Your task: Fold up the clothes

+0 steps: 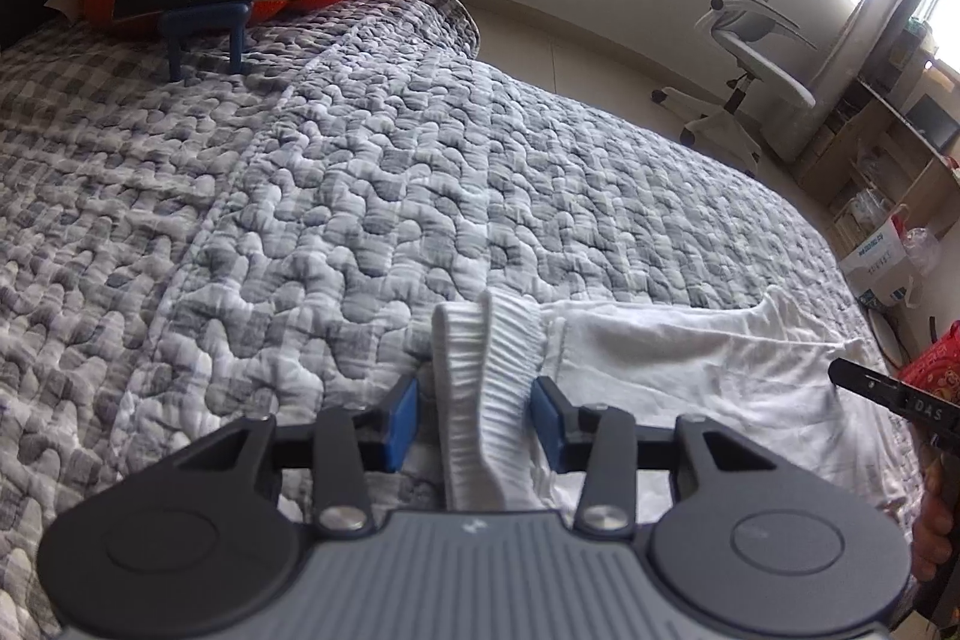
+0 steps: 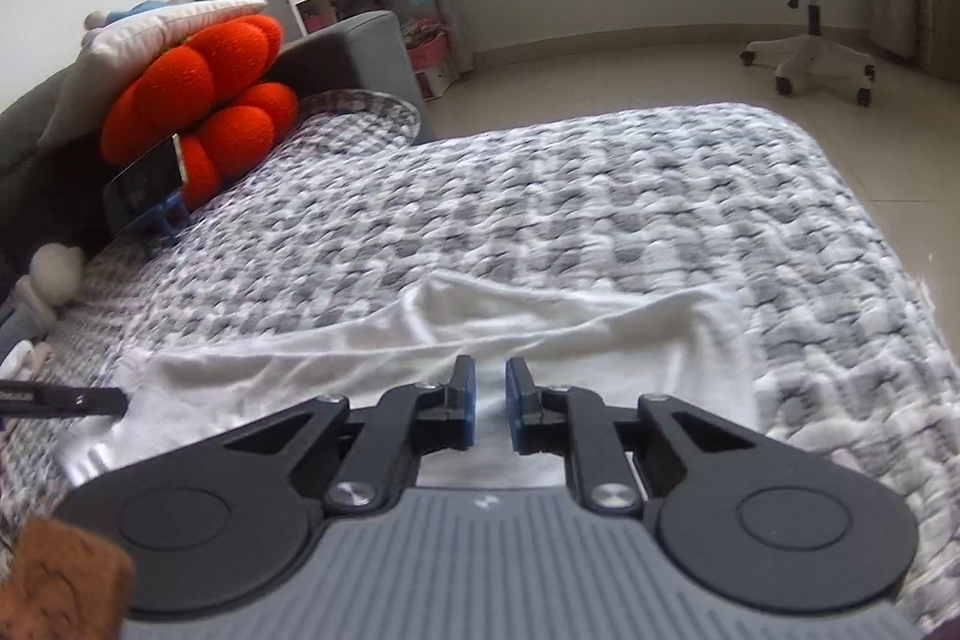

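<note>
Where it lies, white garment (image 2: 420, 340) rumpled, ribbed hem (image 1: 486, 400)

Two hand-held grippers low and close together, both pointing forward

The left gripper (image 1: 474, 415) sits level with its blue-padded fingers (image 1: 401, 418) spread wide apart. The right gripper (image 2: 491, 406) is also level, its blue pads (image 2: 467, 409) drawn close with only a narrow slit between them, not quite touching. Each one's black finger pokes into the other's view from the side: the right gripper's from the right edge, the left gripper's from the left edge. A bit of a hand (image 1: 933, 520) shows at the right edge of the left wrist view
</note>
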A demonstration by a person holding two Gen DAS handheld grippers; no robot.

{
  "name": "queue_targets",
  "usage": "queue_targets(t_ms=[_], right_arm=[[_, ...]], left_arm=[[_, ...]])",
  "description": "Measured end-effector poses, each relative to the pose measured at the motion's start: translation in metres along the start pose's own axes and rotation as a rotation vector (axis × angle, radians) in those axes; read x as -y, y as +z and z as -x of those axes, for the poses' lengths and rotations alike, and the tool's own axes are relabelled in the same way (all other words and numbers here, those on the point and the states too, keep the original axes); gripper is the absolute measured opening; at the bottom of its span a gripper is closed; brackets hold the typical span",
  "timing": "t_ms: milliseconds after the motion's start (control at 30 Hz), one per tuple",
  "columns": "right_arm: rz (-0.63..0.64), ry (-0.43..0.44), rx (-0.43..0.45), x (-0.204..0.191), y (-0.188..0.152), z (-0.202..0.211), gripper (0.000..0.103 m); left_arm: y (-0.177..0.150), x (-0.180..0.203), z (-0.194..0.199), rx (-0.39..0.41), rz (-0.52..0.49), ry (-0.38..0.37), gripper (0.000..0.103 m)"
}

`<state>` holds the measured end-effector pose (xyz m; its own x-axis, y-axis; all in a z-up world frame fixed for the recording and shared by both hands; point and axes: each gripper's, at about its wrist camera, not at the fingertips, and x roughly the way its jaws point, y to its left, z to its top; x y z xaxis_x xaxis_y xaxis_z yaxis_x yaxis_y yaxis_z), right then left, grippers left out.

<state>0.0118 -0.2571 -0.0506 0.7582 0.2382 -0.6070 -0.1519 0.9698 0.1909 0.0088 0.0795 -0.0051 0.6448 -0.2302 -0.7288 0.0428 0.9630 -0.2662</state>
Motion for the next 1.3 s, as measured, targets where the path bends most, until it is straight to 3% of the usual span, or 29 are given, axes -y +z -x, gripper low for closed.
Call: queue_targets(t_ms=[300,500,633,867,1067,1300], right_arm=[[0.064,0.099,-0.018,-0.031,-0.015,0.013,0.019],[0.085,0.143,-0.021,-0.044,-0.019,0.023,0.019],[0.137,0.124,-0.039,-0.057,-0.030,0.017,0.019],[0.172,0.147,-0.042,-0.070,-0.030,0.017,0.021],[0.182,0.135,-0.038,-0.072,-0.034,0.023,0.022],[0.218,0.179,-0.060,-0.068,-0.049,0.035,0.024]], left_arm=[[0.005,0.004,0.022,0.056,-0.007,-0.016,0.040],[0.006,0.035,0.029,0.084,-0.102,-0.086,0.041],[0.003,0.070,0.009,0.027,-0.209,-0.148,0.041],[0.004,0.087,-0.025,-0.086,-0.286,-0.122,0.041],[0.004,0.086,-0.025,-0.099,-0.290,-0.116,0.041],[-0.002,0.079,-0.020,-0.087,-0.301,-0.105,0.041]])
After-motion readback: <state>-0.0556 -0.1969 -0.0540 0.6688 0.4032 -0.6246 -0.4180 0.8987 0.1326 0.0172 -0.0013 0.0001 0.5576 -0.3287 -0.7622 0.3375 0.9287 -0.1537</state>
